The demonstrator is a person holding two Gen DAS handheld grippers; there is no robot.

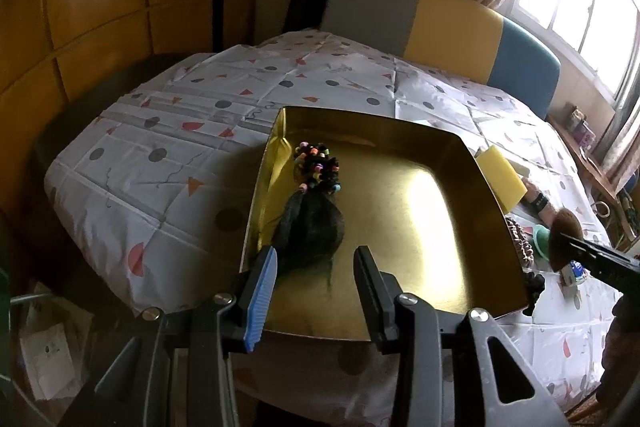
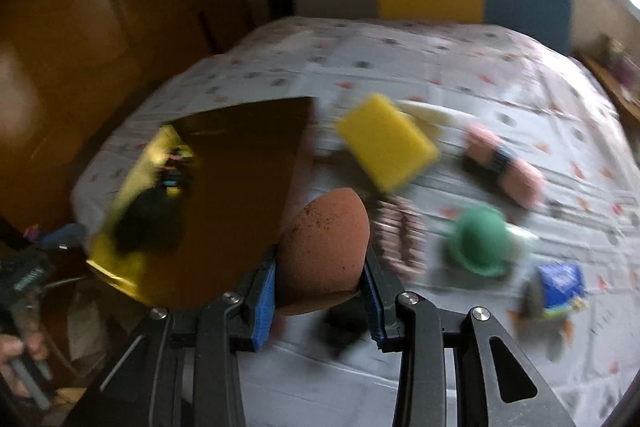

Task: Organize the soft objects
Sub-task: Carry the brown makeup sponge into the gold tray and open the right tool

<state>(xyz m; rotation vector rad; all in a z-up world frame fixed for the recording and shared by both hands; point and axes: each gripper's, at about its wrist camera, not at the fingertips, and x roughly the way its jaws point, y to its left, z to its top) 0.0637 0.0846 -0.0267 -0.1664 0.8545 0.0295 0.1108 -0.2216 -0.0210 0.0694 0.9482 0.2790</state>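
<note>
Left wrist view: the left gripper [image 1: 316,259] hangs over a gold tray [image 1: 440,227] on a patterned tablecloth [image 1: 160,147], its jaws apart and empty. Inside the tray lies a black hair net [image 1: 312,227] touching a cluster of beaded hair ties [image 1: 318,165]. A yellow sponge [image 1: 502,183] sits just beside the tray's right rim.

Right wrist view, blurred: the right gripper [image 2: 320,267] is clamped on a brown makeup sponge [image 2: 324,247], held above the cloth beside the tray [image 2: 240,187]. Near it lie a green round object [image 2: 480,243] and a brown scrunchie [image 2: 400,235].

one gold tray [image 1: 460,155], one yellow sponge [image 1: 502,179], two scrunchies [image 1: 520,243]
</note>
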